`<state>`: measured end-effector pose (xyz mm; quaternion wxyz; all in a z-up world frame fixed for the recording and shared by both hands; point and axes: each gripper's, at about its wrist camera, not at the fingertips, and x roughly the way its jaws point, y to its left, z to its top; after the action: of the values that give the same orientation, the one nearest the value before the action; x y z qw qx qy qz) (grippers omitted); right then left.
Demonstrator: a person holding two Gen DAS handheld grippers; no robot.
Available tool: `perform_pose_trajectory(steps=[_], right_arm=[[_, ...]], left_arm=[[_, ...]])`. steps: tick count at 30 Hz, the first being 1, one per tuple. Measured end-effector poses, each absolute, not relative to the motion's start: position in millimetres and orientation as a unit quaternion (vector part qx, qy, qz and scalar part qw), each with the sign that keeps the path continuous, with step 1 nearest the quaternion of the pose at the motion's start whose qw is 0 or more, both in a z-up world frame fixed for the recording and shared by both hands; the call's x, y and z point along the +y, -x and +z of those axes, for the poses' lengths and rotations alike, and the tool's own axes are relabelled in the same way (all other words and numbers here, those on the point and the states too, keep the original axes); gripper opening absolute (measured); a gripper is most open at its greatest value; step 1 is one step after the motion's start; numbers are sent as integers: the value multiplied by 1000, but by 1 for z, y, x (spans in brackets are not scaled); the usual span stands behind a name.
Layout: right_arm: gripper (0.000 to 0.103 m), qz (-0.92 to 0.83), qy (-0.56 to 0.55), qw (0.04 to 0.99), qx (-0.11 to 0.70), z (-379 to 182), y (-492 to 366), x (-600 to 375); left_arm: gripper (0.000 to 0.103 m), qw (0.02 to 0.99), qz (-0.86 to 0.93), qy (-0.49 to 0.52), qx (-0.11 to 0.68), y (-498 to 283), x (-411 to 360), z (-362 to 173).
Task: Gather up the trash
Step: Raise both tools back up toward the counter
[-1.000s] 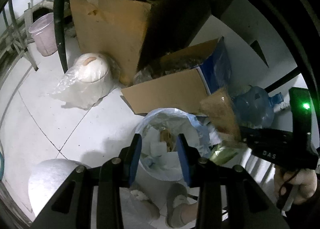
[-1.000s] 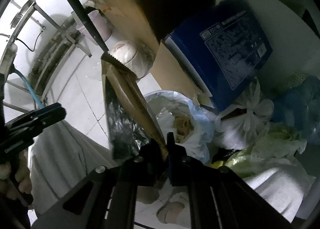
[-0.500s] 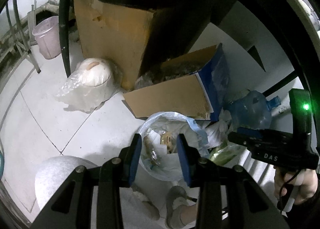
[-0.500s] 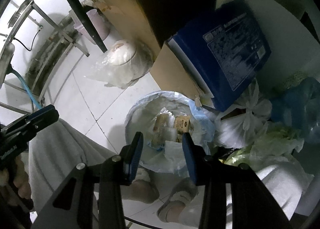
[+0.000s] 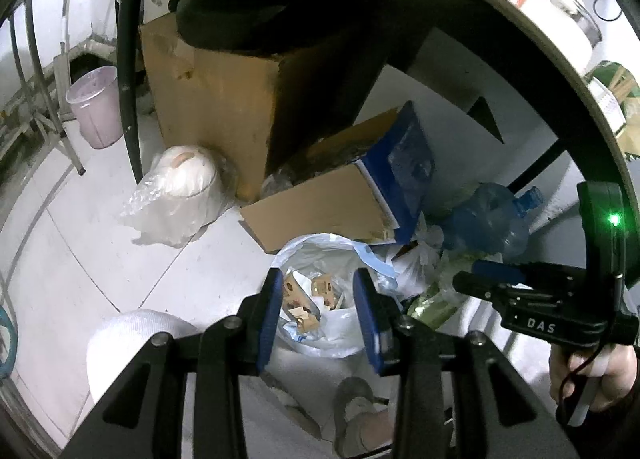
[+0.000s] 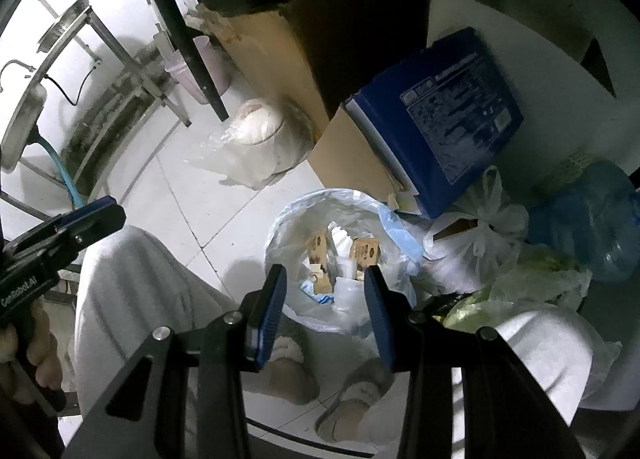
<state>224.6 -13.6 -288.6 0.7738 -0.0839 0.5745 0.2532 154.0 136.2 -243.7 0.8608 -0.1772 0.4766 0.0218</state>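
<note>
A bin lined with a white and pale-blue plastic bag [image 5: 320,251] [image 6: 352,203] stands on the tiled floor. Brown wrappers and cartons [image 5: 296,299] [image 6: 362,253] lie inside it among white paper. My left gripper [image 5: 316,315] hovers above the bin, open, with nothing between its blue pads. My right gripper [image 6: 326,307] hangs over the same bin, also open and empty. In the left wrist view the right gripper [image 5: 492,271] shows side-on at the right. In the right wrist view the left gripper [image 6: 92,211] shows at the left edge.
A tall cardboard box [image 5: 224,99] and a blue carton [image 6: 436,115] crowd the far side of the bin. A blue water jug [image 5: 484,223], tied bags [image 6: 480,235] and a pink bucket [image 5: 96,111] stand around. The person's knees and slippers [image 6: 352,387] are below. A round table edge arcs overhead.
The right gripper let go of the long brown wrapper, which now lies in the bin, and its jaws widened. Both grippers rose away from the bin.
</note>
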Motion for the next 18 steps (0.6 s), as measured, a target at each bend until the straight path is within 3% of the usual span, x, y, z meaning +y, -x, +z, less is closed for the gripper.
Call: perform_pose_trajectory(steps=[18], right_arm=[[38, 274, 75, 808, 517, -214, -171, -39]], left_arm=[[47, 883, 1, 146, 447, -117, 110, -185]])
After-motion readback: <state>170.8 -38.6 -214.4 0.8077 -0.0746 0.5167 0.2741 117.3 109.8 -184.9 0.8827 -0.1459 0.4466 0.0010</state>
